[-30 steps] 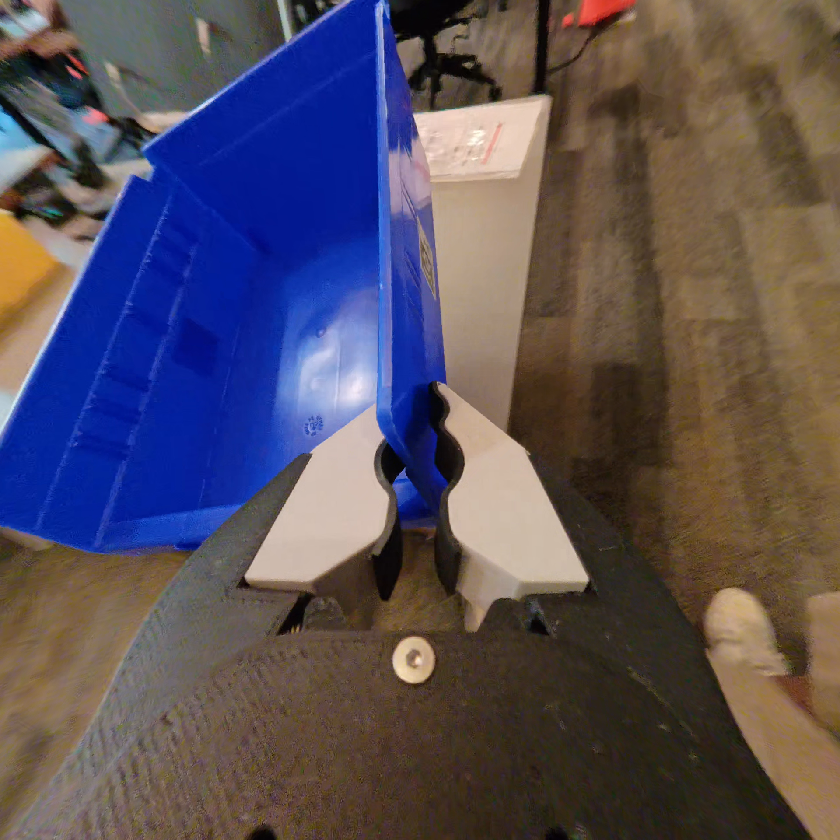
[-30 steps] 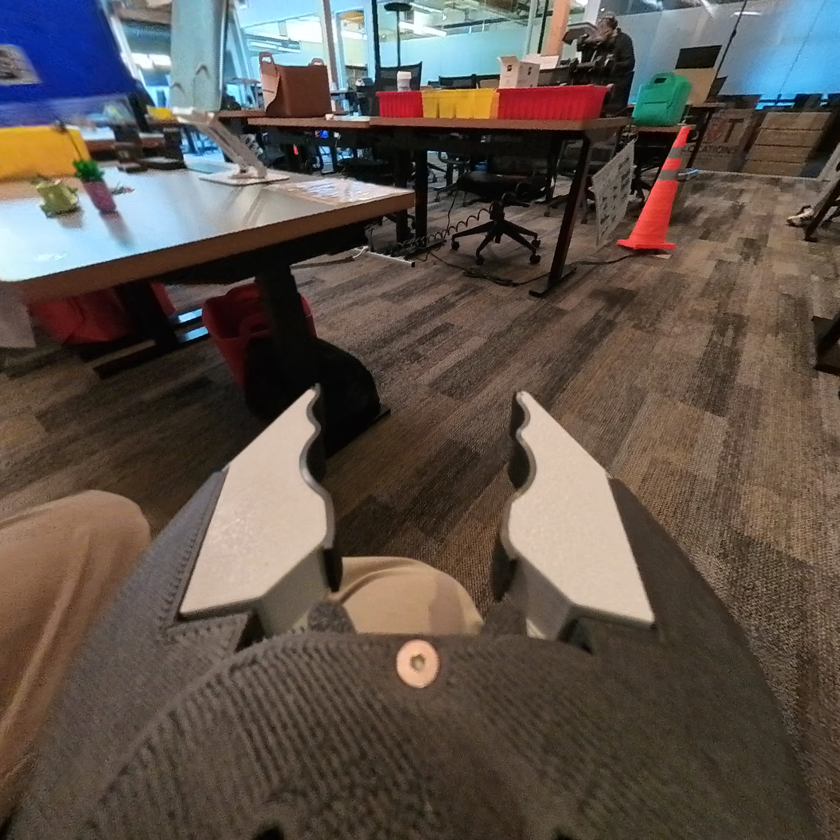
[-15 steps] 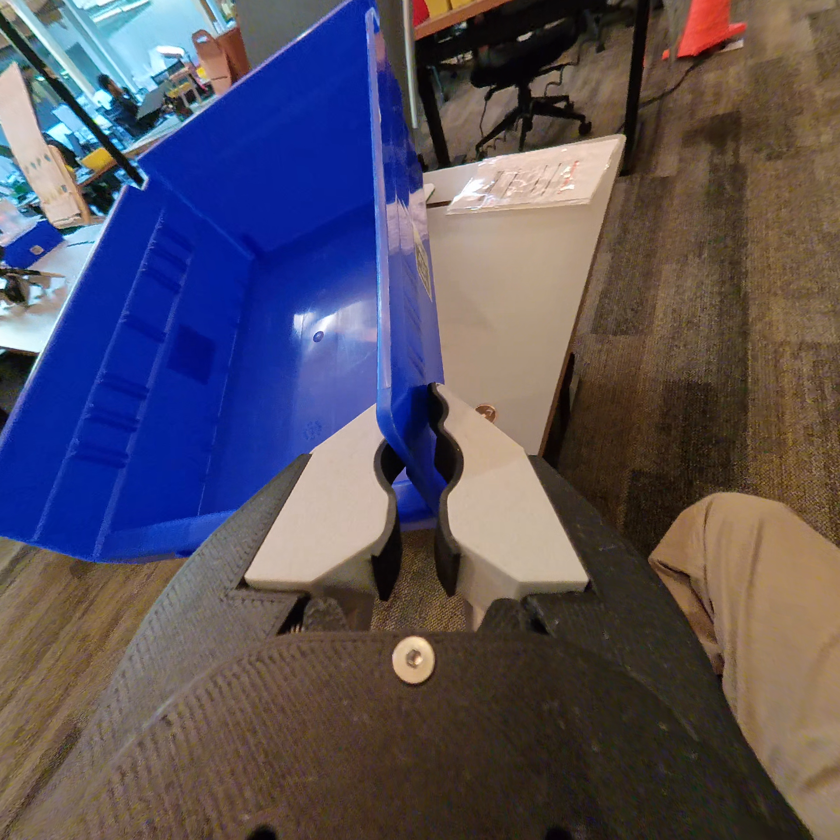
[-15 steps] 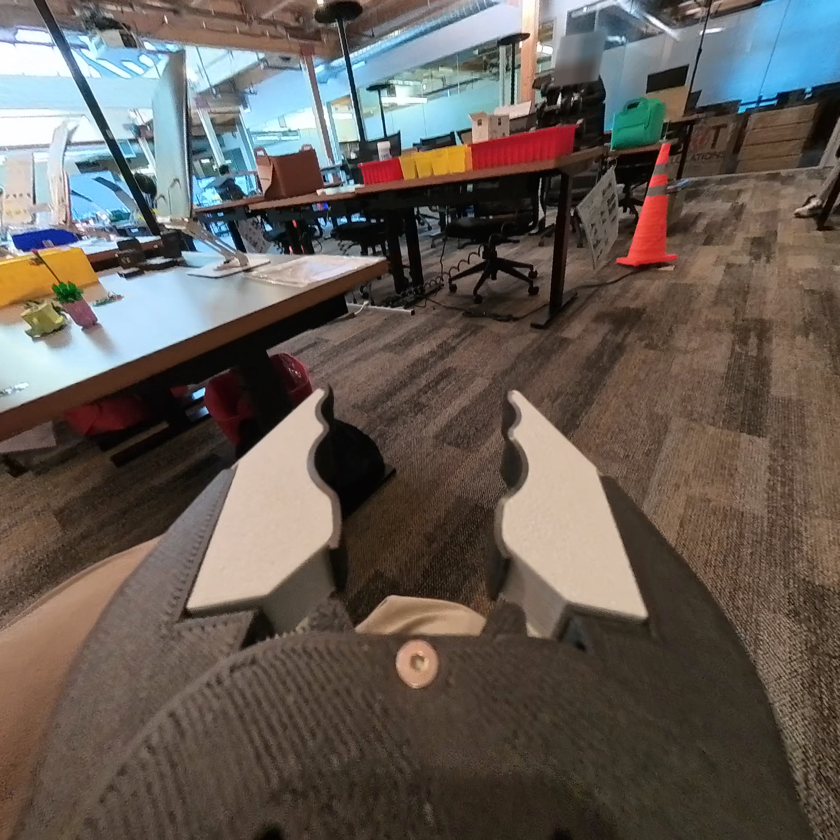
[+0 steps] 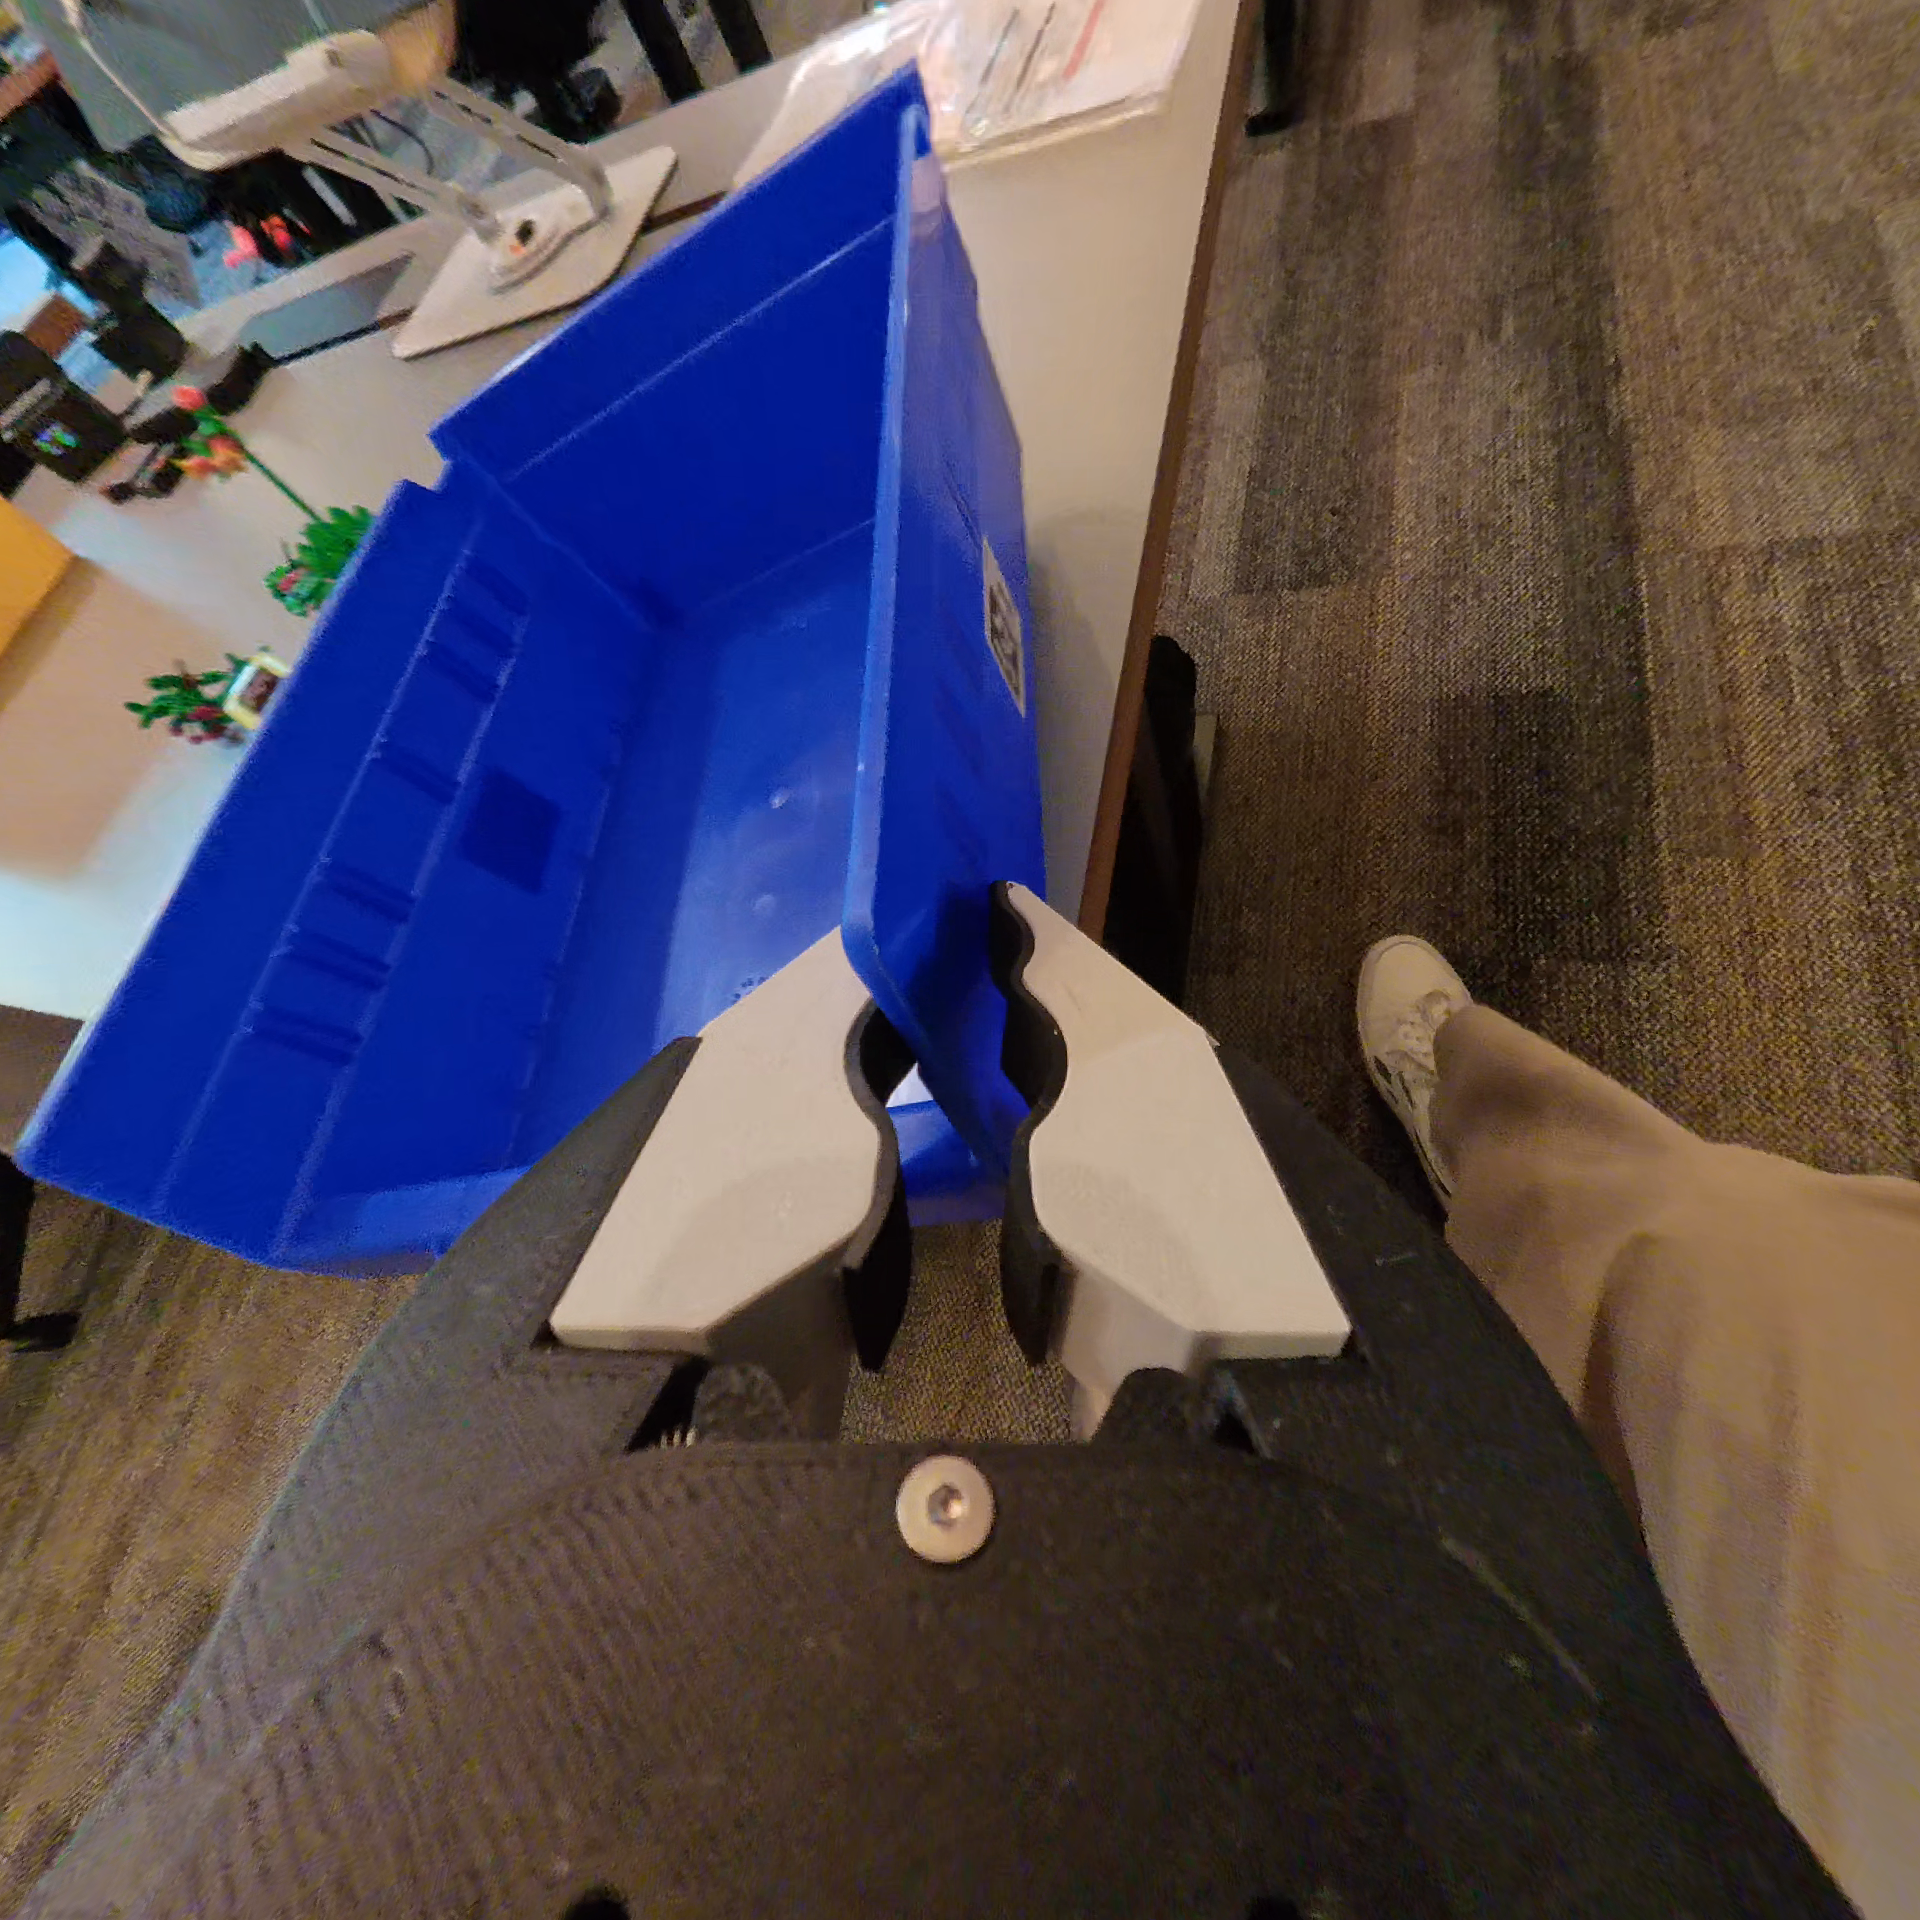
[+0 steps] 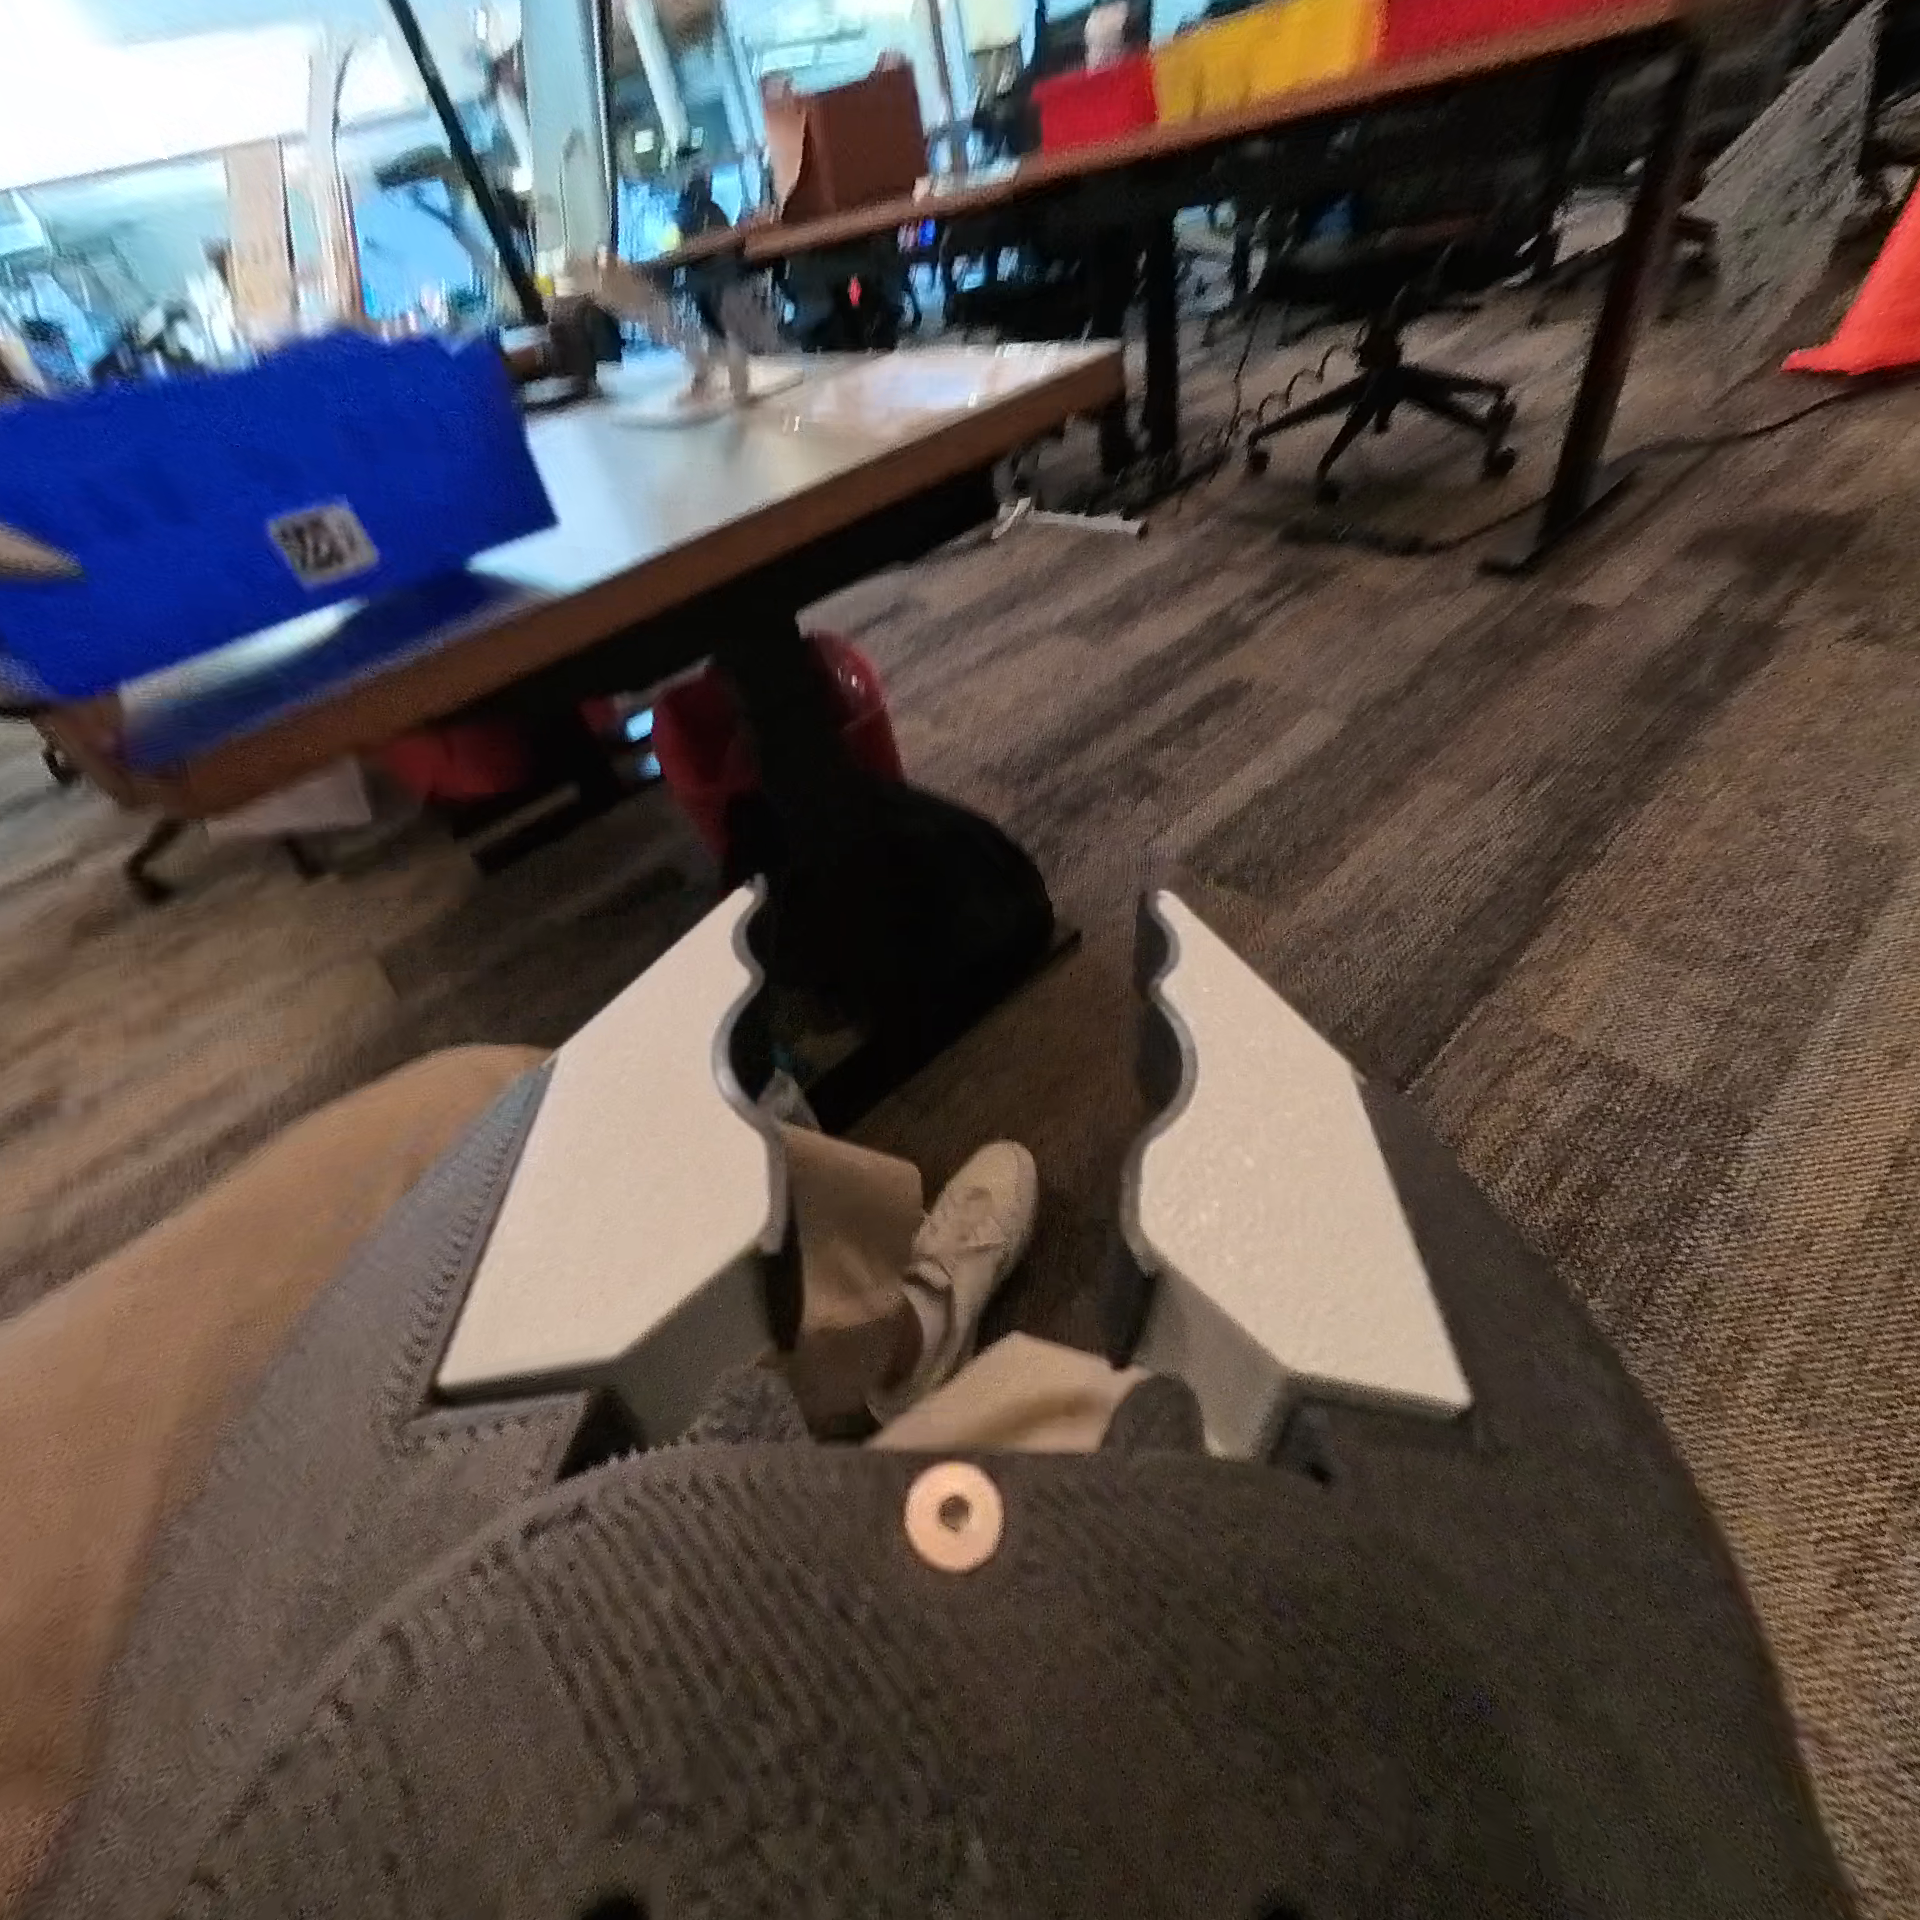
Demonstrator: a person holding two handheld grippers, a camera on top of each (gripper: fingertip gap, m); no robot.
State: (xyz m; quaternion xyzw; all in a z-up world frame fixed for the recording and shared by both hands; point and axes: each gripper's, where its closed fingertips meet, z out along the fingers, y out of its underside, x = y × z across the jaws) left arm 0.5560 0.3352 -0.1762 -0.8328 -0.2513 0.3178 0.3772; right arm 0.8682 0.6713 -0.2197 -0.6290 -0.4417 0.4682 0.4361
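Left gripper (image 5: 951,1049): jaws closed on the near end of the right-hand wall of a blue bin (image 5: 623,748), one finger inside the wall, one outside.
Blue bin: open-topped and nothing inside; it sits over the table (image 5: 1091,436) near the table's right edge, and its near end juts past the table's near edge, over the carpet (image 5: 1558,520). Whether its base touches the table, I cannot tell.
Label: a small white sticker (image 5: 1003,623) with black print on the outside of the gripped wall; also seen, blurred, in the right wrist view.
Right gripper (image 6: 951,997): jaws spread wide, holding nothing, low over the carpet, well apart from the bin (image 6: 239,520).
Between the right jaws: a white shoe (image 6: 977,1236) and a tan trouser leg (image 6: 847,1247).
Table, far right corner: a clear plastic sleeve with papers (image 5: 1039,62), print too small to make out.
Table, far edge: a white stand base (image 5: 530,260).
Table, left of the bin: small toy plants (image 5: 208,696).
Open room: bare carpet right of the table's right edge, save for a shoe (image 5: 1408,1029) and a trouser leg (image 5: 1662,1351).
Under the table: a dark bag (image 6: 894,883) and red things, blurred.
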